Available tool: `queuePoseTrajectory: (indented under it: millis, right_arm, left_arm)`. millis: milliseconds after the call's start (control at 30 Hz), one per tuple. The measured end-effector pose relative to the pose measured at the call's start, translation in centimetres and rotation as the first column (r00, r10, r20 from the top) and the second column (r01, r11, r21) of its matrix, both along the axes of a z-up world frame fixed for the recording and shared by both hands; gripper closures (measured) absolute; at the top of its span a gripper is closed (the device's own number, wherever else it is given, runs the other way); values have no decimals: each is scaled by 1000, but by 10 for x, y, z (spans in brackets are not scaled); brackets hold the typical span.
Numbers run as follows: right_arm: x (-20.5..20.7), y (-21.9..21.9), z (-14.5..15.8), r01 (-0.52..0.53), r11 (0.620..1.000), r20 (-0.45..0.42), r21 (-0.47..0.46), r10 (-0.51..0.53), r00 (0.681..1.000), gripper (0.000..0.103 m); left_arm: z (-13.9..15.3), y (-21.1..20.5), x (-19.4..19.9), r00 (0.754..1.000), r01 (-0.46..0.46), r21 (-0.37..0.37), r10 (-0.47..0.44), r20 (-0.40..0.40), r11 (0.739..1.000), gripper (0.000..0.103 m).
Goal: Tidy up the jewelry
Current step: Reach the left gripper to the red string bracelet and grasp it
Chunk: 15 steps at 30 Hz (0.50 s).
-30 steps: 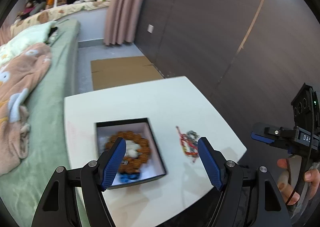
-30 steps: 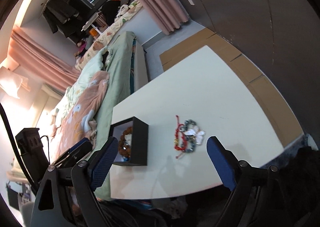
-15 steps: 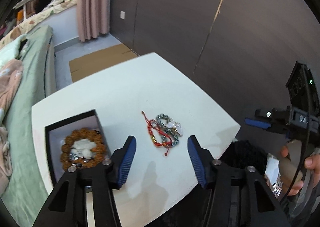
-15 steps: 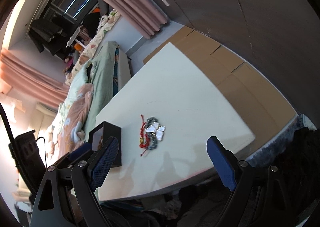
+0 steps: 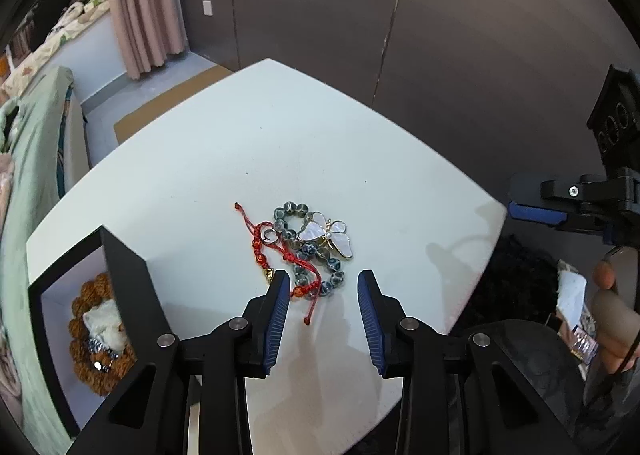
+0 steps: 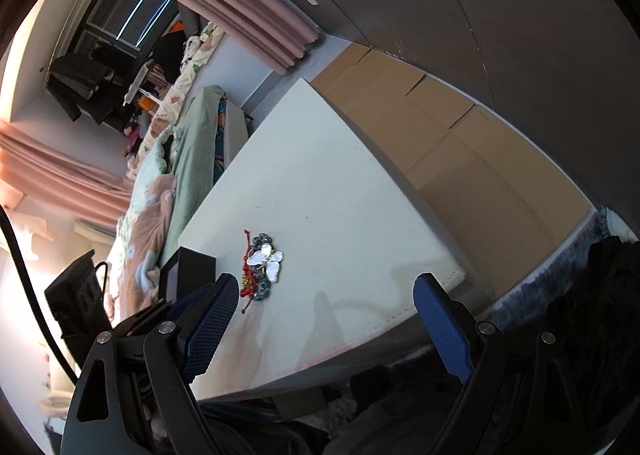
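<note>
Swinging right off the black box [image 5: 120,275], my left gripper [image 5: 320,295] now hovers part-open over the tangled bracelets [image 5: 304,251] and butterfly brooch [image 5: 328,239], ready to pick, while my right gripper [image 6: 320,315] waits wide open.

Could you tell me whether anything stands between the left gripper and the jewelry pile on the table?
Nothing visible does. The left gripper is open right at the near edge of the jewelry pile, with only bare white table between its fingers and the beads.
</note>
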State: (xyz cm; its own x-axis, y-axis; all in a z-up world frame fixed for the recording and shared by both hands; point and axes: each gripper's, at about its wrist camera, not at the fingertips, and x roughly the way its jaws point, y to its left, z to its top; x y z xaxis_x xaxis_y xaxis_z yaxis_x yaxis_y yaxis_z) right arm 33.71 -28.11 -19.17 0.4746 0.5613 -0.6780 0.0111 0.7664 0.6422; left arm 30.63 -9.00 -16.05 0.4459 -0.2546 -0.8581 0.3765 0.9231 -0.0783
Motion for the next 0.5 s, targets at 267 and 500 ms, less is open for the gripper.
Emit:
queuePoseTrajectory:
  millis: [267,500]
  right_arm:
    - [6,-4,-8,0,1000,-16,7,0,1000,13]
    - [7,-5,-9,4,1000,-20,8,-4,1000,13]
  left_arm:
    - [-22,2,12,999,1,24,0,-51,1000,84]
    - [-22,15,12,997,-17,-53,13,-75,998,100]
